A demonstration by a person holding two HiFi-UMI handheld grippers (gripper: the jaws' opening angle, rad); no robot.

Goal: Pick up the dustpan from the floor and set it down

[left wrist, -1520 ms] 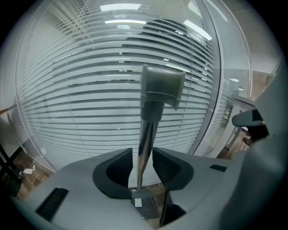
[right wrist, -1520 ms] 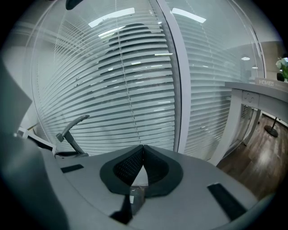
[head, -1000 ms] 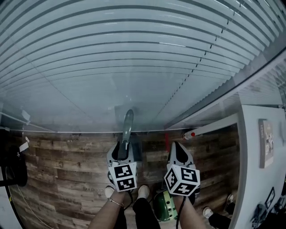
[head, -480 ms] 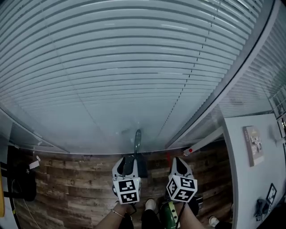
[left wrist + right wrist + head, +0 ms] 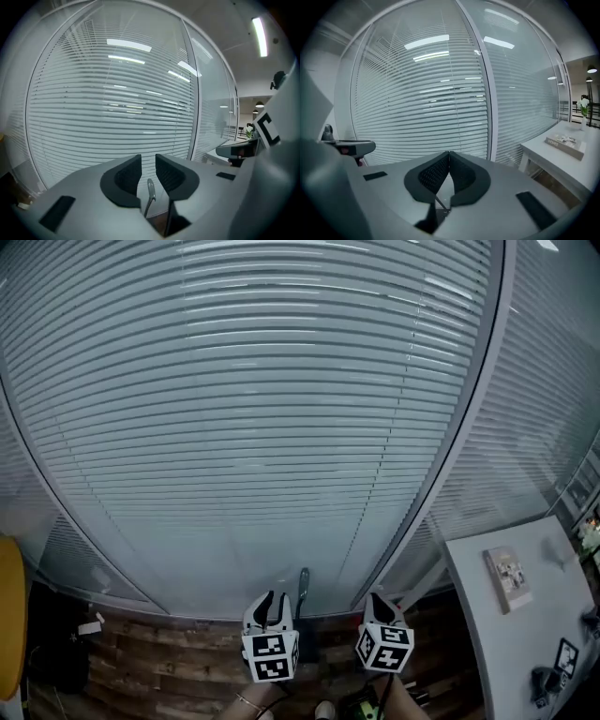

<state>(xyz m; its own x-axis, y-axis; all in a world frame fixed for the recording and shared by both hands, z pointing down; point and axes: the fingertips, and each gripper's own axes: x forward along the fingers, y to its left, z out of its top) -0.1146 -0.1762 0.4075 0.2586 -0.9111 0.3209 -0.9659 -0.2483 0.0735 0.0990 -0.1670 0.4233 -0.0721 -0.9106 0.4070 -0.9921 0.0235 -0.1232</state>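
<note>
A glass wall [image 5: 281, 427] hung with horizontal blinds fills the view, split by a pale upright frame post [image 5: 483, 93]; below it runs a dark wooden plank floor [image 5: 159, 667]; a white bench [image 5: 506, 643] stands at the right; a ceiling strip light [image 5: 259, 35] glows.

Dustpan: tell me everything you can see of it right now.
Long-handled dustpan: slim grey handle with a rounded top, dark pan below, mostly hidden; it looks plastic. It stands upright at the foot of the blinded glass wall, beyond the left gripper, whose jaws, just closing, stand apart and press nothing. Nothing grips it.
</note>
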